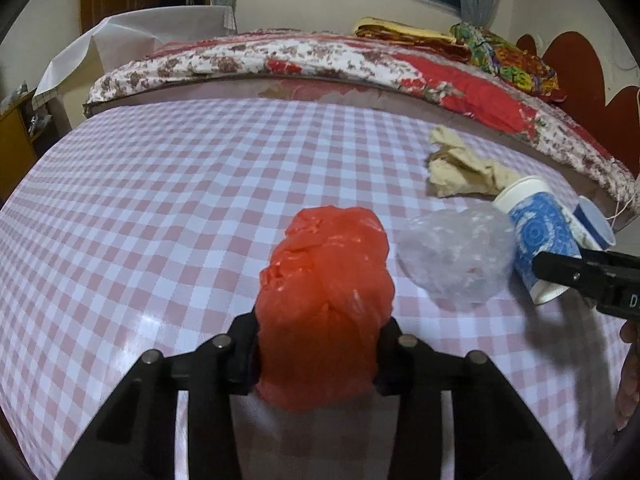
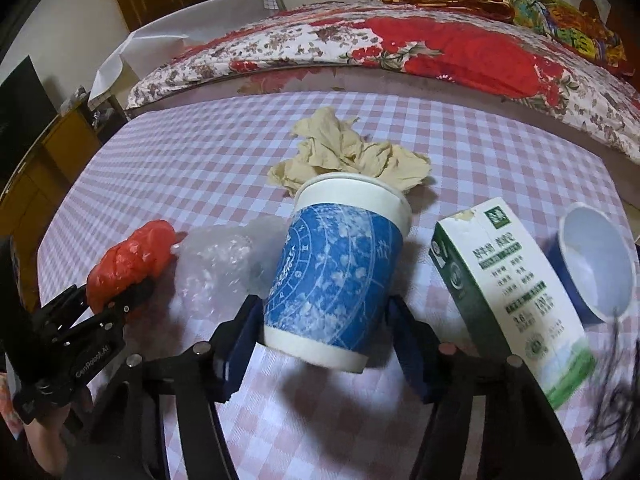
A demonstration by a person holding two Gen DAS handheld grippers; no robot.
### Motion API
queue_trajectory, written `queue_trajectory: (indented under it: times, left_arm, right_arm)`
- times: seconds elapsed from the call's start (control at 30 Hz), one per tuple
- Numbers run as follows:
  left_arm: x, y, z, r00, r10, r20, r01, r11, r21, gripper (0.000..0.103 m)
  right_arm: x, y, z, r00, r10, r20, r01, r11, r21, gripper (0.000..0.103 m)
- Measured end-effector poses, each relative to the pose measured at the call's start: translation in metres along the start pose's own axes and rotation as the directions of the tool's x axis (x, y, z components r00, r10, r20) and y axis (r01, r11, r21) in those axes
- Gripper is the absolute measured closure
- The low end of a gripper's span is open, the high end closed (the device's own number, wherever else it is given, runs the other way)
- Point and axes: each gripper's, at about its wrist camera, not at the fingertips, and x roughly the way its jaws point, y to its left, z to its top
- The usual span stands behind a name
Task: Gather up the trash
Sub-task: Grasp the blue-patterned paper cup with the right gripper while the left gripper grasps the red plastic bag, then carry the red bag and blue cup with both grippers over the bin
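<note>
A crumpled red plastic bag (image 1: pixel 328 264) lies on the pink-checked table (image 1: pixel 160 200). My left gripper (image 1: pixel 320 328) is shut on its near end, pads pressing both sides. From the right wrist view the red bag (image 2: pixel 132 260) and left gripper (image 2: pixel 120 300) appear at far left. A blue-and-white paper cup (image 2: pixel 340 256) stands tilted between the fingers of my right gripper (image 2: pixel 322 308), which is shut on its lower part. The same cup (image 1: pixel 540 232) shows at the right of the left wrist view with a right gripper finger (image 1: pixel 560 268) on it.
Clear crumpled plastic (image 2: pixel 220 264) lies between bag and cup. Beige crumpled paper (image 2: pixel 348 156) sits behind the cup. A green-and-white carton (image 2: pixel 508 288) and a blue cup on its side (image 2: pixel 596 264) are to the right. A bed with a floral quilt (image 1: pixel 320 60) borders the far edge.
</note>
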Motion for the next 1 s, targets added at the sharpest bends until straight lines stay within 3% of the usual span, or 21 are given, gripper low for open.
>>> queue_trajectory:
  times: [0.47,1.0]
  left_arm:
    - [-0.055,-0.05,-0.005,0.996,-0.085,0.038,0.082,0.995,0.056,0.068]
    - [-0.119,-0.143,-0.027,0.982,-0.176,0.064,0.163,0.972,0.169,0.068]
  right_arm:
    - [-0.096,-0.01,-0.037,0.995,-0.023,0.1,0.032,0.996,-0.081,0.047]
    - [-0.232,-0.077,-0.1,0.965,-0.11,0.237,0.113,0.994,0.003,0.047]
